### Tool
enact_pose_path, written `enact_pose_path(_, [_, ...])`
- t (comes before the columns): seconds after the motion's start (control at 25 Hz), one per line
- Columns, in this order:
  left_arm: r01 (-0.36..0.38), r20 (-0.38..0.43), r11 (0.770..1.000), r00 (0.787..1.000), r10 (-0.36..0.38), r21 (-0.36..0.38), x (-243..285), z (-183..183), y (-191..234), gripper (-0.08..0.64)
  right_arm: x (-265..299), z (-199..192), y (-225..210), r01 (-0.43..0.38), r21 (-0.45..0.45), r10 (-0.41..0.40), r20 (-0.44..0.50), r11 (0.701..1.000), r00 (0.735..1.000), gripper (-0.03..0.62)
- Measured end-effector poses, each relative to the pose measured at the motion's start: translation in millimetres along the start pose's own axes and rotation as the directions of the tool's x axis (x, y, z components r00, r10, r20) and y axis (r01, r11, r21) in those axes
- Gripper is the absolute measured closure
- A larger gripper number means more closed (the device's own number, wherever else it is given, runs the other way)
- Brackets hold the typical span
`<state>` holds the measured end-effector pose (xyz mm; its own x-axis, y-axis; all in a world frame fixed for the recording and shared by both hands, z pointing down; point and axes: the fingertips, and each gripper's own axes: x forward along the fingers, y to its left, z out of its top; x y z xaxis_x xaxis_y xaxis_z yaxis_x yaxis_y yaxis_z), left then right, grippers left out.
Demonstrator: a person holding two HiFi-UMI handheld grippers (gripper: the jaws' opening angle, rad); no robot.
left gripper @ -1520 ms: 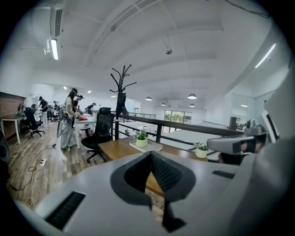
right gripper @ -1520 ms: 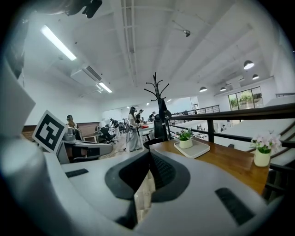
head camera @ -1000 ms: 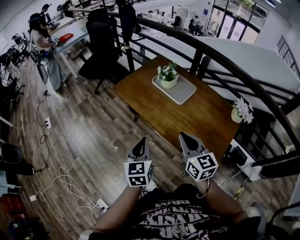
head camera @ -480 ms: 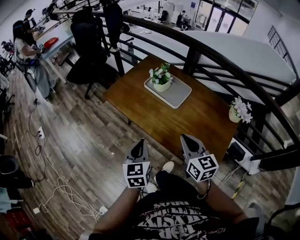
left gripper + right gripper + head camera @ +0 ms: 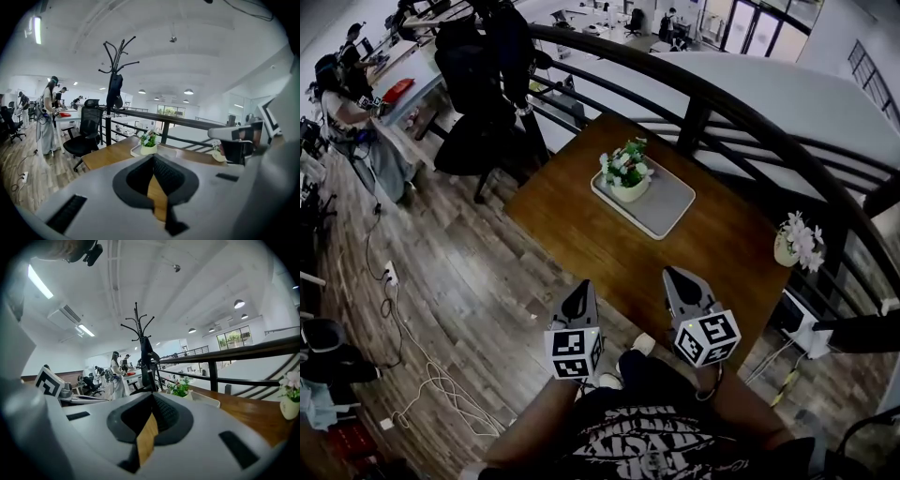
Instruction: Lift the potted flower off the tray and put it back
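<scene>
A small cream pot of white flowers and green leaves (image 5: 627,174) stands upright on the upper-left end of a pale grey rectangular tray (image 5: 667,202), at frame centre. Below it, the left gripper (image 5: 585,286) and right gripper (image 5: 673,276) are clenched, empty.

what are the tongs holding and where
Nothing. The left tongs and right tongs are both shut and empty; the potted flower sits on its tray.

The brown rectangular wooden table (image 5: 712,234) is smooth, with a soft sheen. The pale grey rounded tray (image 5: 670,202) looks matt, perhaps plastic. The small white flower pot (image 5: 628,191) has a smooth finish. The grey-brown floor planks (image 5: 478,272) show wood grain. The curved black railing (image 5: 750,108) is painted metal.
</scene>
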<state>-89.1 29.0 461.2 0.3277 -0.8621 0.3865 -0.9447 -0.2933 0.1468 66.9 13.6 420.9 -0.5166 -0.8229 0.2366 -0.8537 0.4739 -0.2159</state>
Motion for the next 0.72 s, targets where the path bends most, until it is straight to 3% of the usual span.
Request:
enact_pose_path(0.28, [0.023,-0.015,0.999,1.000,-0.022,0.025,59,28,-17,0.552,31,21,-55,0.002,0.034,-0.003,0.015,0.999,1.000,0.594])
enact_pose_path(0.48, [0.015,-0.029,0.999,0.999,-0.014,0.038,89,45,-7,0.552,64,35,-76,-0.003,0.053,0.002,0.022,0.999,1.000,0.594])
enact_pose_path(0.72, [0.021,-0.038,0.998,0.999,-0.019,0.056,109,51,-13,0.552,63,35,-98,0.014,0.084,-0.017,0.027,0.996,0.999,0.594])
